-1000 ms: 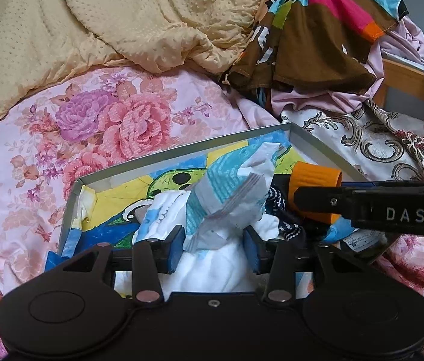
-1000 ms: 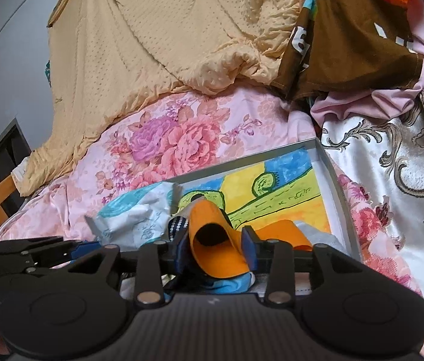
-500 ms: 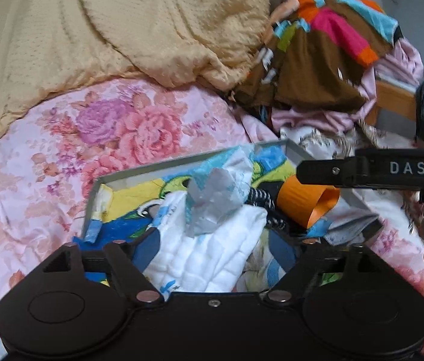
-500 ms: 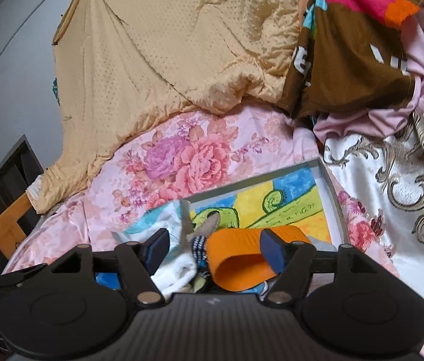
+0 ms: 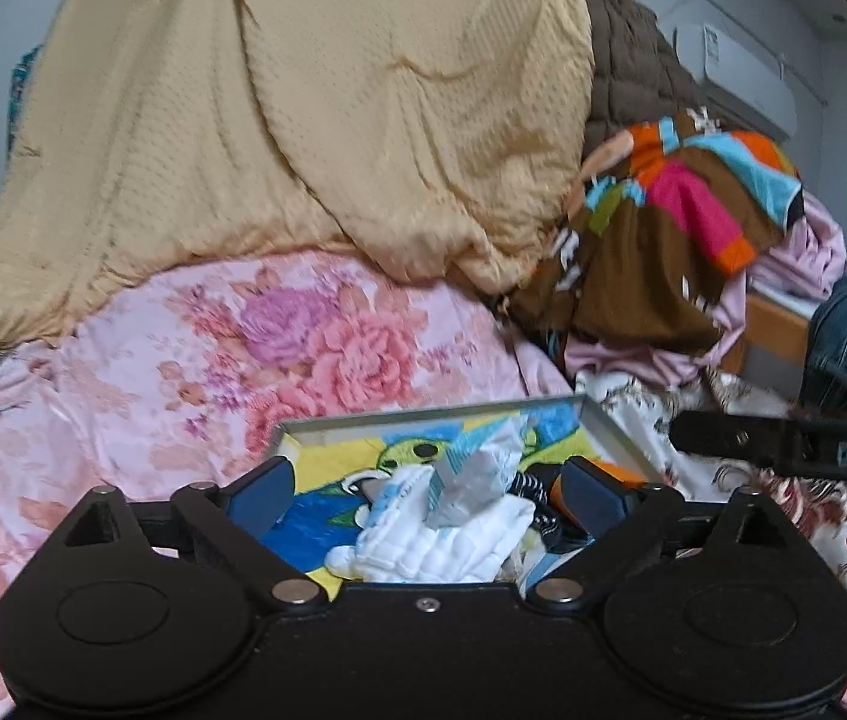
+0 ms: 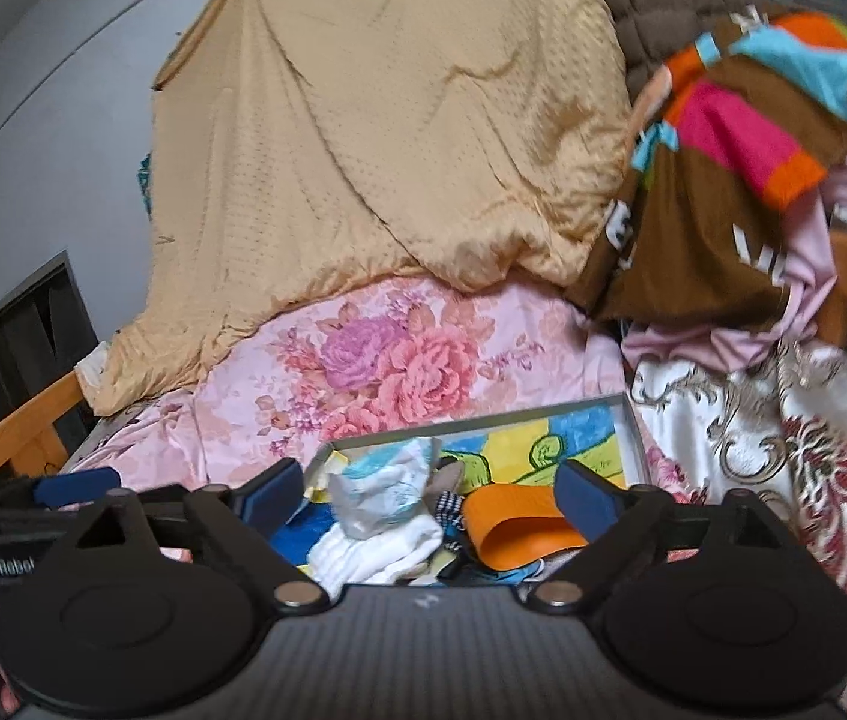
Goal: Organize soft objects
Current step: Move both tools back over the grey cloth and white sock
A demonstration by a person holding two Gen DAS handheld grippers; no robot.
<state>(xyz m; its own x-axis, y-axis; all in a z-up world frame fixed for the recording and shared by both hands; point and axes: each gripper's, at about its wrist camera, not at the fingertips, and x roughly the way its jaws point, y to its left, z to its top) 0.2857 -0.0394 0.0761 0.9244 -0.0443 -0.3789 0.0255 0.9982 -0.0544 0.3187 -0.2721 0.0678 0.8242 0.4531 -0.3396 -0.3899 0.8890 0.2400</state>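
Note:
A shallow grey tray [image 5: 423, 422] [image 6: 630, 420] with a colourful cartoon lining lies on the flowered bedsheet. In it are a white towel-like cloth [image 5: 447, 543] [image 6: 375, 549], a crumpled blue-and-white cloth [image 5: 474, 474] [image 6: 384, 489], a black-and-white striped piece [image 5: 528, 489] and an orange rolled band [image 6: 519, 519]. My left gripper [image 5: 423, 498] is open and empty above the near end of the tray. My right gripper [image 6: 423, 498] is open and empty too, above the same pile. The right gripper's body [image 5: 783, 450] shows at the right of the left wrist view.
A yellow quilt [image 5: 315, 120] is heaped at the back of the bed. A pile of brown and multicoloured clothes [image 5: 663, 240] lies at the back right, over pink cloth. A white and gold patterned cover [image 6: 783, 450] lies right of the tray. A wooden bed rail [image 6: 9, 444] is at left.
Both grippers opened, letting go of the blue-and-white cloth and the orange band into the tray. Both then pulled up and back from the tray.

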